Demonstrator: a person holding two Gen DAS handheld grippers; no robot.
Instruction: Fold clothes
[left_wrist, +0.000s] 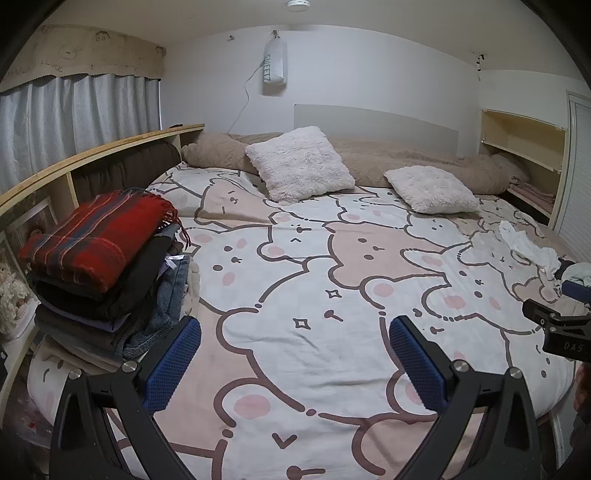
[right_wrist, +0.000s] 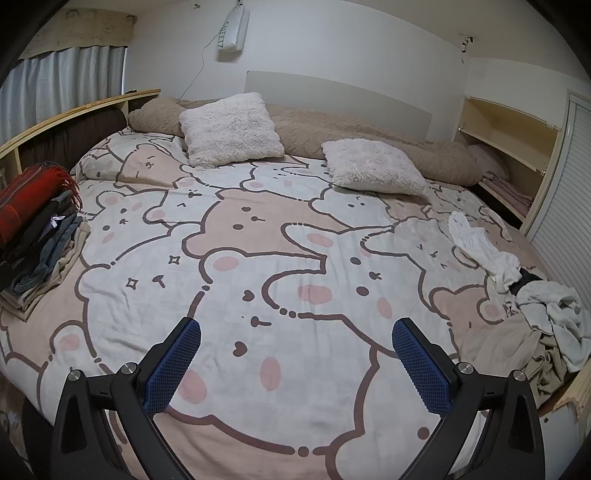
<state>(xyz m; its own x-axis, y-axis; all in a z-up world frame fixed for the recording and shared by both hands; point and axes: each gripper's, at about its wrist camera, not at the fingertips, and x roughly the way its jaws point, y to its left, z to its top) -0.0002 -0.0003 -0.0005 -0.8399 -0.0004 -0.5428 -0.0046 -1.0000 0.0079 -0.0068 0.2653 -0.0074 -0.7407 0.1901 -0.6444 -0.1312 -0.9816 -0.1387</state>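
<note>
A stack of folded clothes (left_wrist: 110, 295) topped by a red plaid blanket (left_wrist: 96, 240) sits at the bed's left edge; it also shows in the right wrist view (right_wrist: 40, 240). A heap of unfolded clothes (right_wrist: 546, 325), white, beige and dark, lies at the bed's right edge, with a white garment (right_wrist: 476, 247) spread beside it. My left gripper (left_wrist: 295, 343) is open and empty above the bedspread, just right of the folded stack. My right gripper (right_wrist: 295, 343) is open and empty above the bedspread, left of the heap; its body shows in the left wrist view (left_wrist: 557, 325).
The bed (right_wrist: 295, 240) has a pink and white bear-print cover. Two fluffy white pillows (left_wrist: 299, 162) (left_wrist: 432, 188) and a beige blanket roll (left_wrist: 406, 158) lie at the head. A wooden shelf (left_wrist: 92, 155) runs along the left, a cupboard (left_wrist: 524, 147) stands at the right.
</note>
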